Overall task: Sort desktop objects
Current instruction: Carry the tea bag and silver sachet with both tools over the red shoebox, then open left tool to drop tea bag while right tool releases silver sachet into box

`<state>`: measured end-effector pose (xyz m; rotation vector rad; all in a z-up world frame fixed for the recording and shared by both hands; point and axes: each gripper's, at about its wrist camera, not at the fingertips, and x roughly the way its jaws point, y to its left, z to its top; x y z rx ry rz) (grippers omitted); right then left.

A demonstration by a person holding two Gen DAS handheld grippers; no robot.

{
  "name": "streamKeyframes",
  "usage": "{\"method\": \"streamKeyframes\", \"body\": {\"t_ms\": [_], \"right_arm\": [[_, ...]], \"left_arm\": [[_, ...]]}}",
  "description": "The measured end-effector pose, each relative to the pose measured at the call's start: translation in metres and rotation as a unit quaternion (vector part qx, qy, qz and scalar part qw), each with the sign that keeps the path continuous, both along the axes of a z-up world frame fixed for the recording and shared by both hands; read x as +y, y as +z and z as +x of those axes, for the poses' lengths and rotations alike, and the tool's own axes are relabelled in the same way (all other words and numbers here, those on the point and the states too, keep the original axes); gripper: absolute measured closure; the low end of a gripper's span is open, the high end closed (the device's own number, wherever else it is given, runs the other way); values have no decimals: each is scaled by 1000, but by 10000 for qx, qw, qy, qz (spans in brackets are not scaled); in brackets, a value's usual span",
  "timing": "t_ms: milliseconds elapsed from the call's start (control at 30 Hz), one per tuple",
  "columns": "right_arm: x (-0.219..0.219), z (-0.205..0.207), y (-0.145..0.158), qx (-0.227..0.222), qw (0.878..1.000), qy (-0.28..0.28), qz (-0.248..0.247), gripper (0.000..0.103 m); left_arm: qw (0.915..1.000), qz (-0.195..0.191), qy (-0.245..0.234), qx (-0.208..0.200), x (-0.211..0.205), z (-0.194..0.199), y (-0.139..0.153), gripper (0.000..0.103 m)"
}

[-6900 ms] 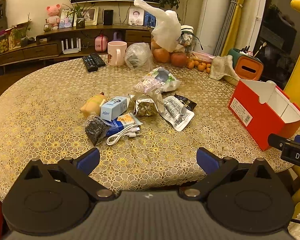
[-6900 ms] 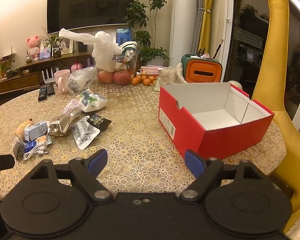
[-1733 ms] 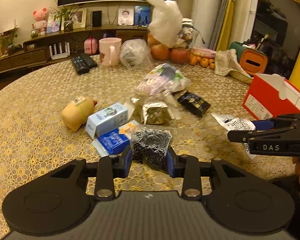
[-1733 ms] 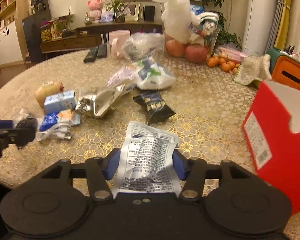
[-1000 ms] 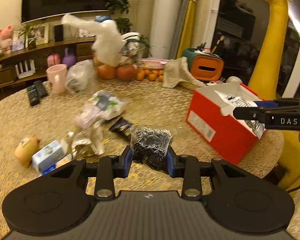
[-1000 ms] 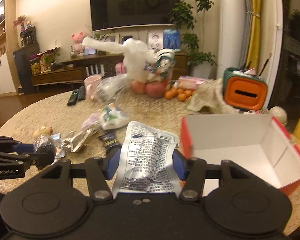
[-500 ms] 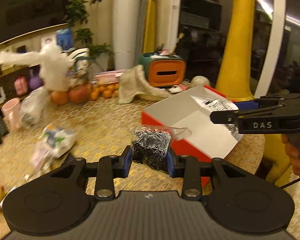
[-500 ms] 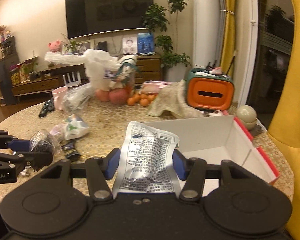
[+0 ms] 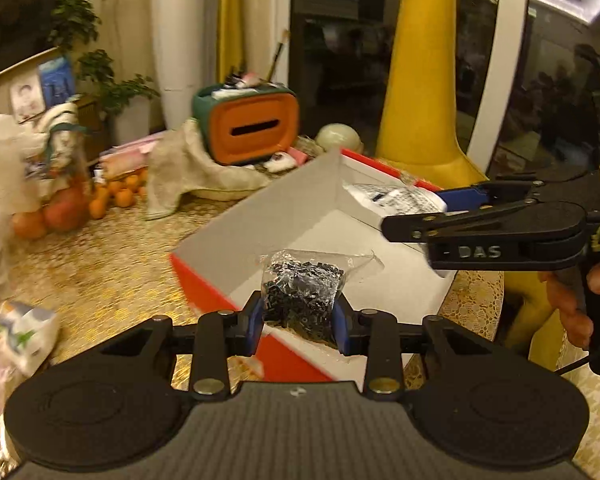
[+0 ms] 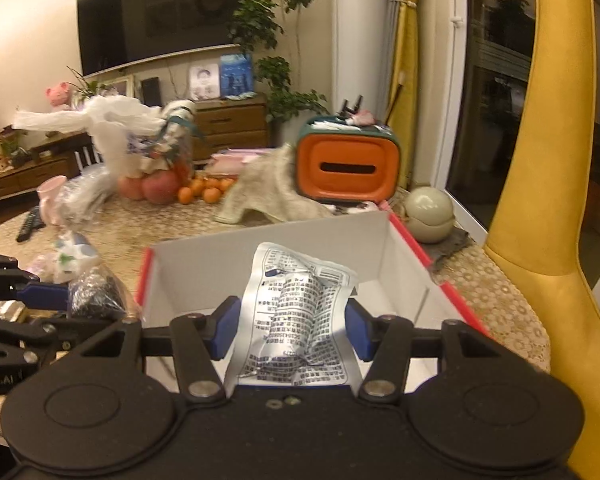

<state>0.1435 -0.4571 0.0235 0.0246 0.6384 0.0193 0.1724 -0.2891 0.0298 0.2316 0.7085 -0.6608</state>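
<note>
My left gripper [image 9: 299, 326] is shut on a clear bag of black bits [image 9: 302, 294] and holds it over the near corner of the red box [image 9: 288, 356]. My right gripper [image 10: 292, 330] holds a silver printed pouch [image 10: 300, 320] above the box's white inside [image 10: 204, 276]; its jaws look a little wider than the pouch. In the left wrist view the right gripper [image 9: 440, 206] reaches in from the right with the pouch [image 9: 396, 200]. In the right wrist view the left gripper [image 10: 66, 296] sits at the left with the bag [image 10: 96, 290].
An orange and green bin [image 10: 348, 164] and a beige cloth [image 10: 268, 192] stand behind the box. Fruit [image 10: 156, 186] and a white plastic bag [image 10: 112, 128] lie farther left. A snack packet [image 9: 24, 332] lies on the gold tablecloth [image 9: 100, 264]. A yellow giraffe figure [image 10: 548, 200] stands at the right.
Both grippers have carried their packets from the table's middle to the red box and now hang over it. The right jaws seem slightly wider around the pouch than before.
</note>
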Motion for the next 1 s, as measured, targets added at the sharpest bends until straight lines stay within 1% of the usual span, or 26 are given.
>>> {"method": "streamKeyframes", "body": {"t_ms": [133,333,567,667,767,833,900,1000], "right_arm": [[-7,18,-12,168,9998,-67,-79,48],[-16,39,-35,453,9987,-143,-165,48],[-31,66,-64,1020,9947,-73,-137,48],[-32,71,-72,1218,9923,-51,-239,48],[-33,73,-74,1335,9908,18,-230,48],[-30,75,-74,1440,9889,65,-349,48],[-28,77,-76,1537,9870,130,-458,48],[-28,78,-76,1627,9853,160,-501,48]], "left_arm": [[9997,155,-134,151,-23,16,-13,70],[9977,503,-367,265,-55,36,-33,70],[9922,922,-671,508,-82,50,-59,70],[9898,1097,-711,561,-87,56,-68,70],[9869,1245,-738,715,-90,60,-76,70],[9845,1380,-717,808,-93,63,-81,70],[9818,1480,-791,887,-95,64,-86,69],[9795,1572,-836,947,-96,65,-93,69]]}}
